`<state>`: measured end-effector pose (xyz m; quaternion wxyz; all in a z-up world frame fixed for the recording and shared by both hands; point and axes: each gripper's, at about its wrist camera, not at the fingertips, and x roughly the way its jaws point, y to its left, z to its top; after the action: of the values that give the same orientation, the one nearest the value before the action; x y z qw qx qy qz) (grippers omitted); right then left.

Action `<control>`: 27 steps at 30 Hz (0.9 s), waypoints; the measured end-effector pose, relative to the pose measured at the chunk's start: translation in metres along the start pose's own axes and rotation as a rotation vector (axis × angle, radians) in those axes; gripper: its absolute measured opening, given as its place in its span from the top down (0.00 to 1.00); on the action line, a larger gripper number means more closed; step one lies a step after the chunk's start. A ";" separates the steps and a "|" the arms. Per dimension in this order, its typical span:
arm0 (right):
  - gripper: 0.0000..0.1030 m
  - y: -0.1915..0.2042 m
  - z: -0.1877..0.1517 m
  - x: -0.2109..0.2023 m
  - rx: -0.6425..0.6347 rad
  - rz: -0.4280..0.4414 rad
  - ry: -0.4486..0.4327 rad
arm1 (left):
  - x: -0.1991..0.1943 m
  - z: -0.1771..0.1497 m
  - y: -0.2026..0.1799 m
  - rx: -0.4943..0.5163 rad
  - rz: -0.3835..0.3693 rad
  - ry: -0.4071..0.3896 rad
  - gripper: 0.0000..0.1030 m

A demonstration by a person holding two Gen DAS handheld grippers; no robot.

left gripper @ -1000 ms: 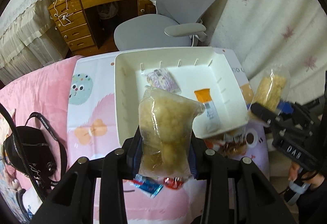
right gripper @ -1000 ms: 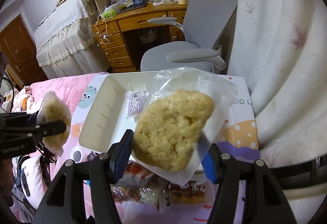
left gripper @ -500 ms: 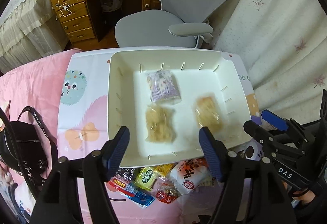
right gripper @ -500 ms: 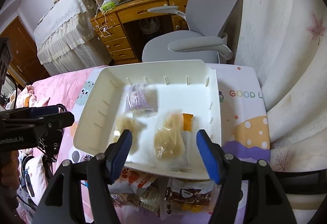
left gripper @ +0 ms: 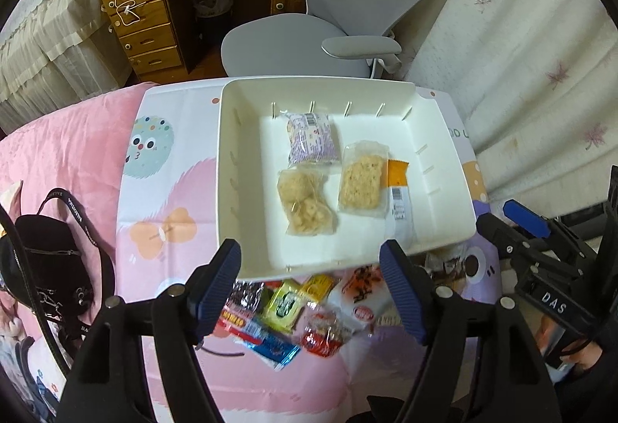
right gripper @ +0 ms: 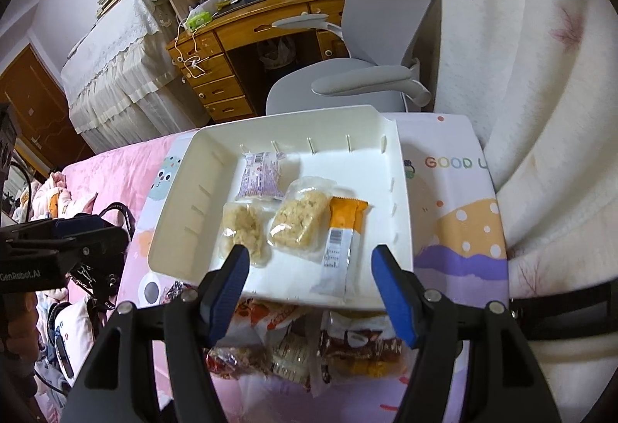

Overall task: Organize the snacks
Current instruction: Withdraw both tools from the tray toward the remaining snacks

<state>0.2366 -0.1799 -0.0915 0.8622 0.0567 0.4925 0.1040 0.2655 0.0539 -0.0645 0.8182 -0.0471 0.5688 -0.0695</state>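
The left gripper (left gripper: 311, 266) points steeply down, its blue-padded jaws spread apart with nothing between them. The right gripper (right gripper: 307, 270) points down as well, tilted a little less, its jaws likewise parted and empty. Each shows at the edge of the other's view, the two held near each other, side by side.

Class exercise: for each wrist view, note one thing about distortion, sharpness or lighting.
Left wrist view: fisheye bows the white tray rim, corners vignetted black. Right wrist view: the desk leans, bent by the lens; the snacks in the tray are sharp, the near snack pile softer.
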 end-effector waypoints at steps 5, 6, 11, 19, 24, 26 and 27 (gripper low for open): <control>0.36 -0.004 -0.018 -0.016 0.034 -0.020 -0.025 | -0.016 -0.017 0.008 -0.002 -0.010 -0.018 0.28; 0.36 -0.004 -0.024 -0.020 0.055 -0.021 -0.028 | -0.020 -0.020 0.010 -0.003 -0.013 -0.023 0.28; 0.36 -0.004 -0.051 -0.039 0.123 -0.022 -0.048 | -0.035 -0.040 0.017 0.006 -0.024 -0.031 0.26; 0.36 0.009 -0.094 -0.063 0.181 -0.054 -0.086 | -0.049 -0.076 0.026 0.035 -0.056 -0.024 0.25; 0.36 0.017 -0.119 -0.072 0.219 -0.073 -0.121 | -0.054 -0.097 0.030 0.058 -0.093 -0.032 0.23; 0.36 0.021 -0.129 -0.075 0.234 -0.085 -0.130 | -0.055 -0.106 0.031 0.070 -0.108 -0.033 0.22; 0.36 0.023 -0.134 -0.077 0.240 -0.088 -0.136 | -0.056 -0.110 0.031 0.074 -0.115 -0.033 0.22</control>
<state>0.0802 -0.1764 -0.0911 0.8844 0.1447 0.4437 0.0022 0.1456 0.0939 -0.0560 0.8232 -0.0507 0.5487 -0.1364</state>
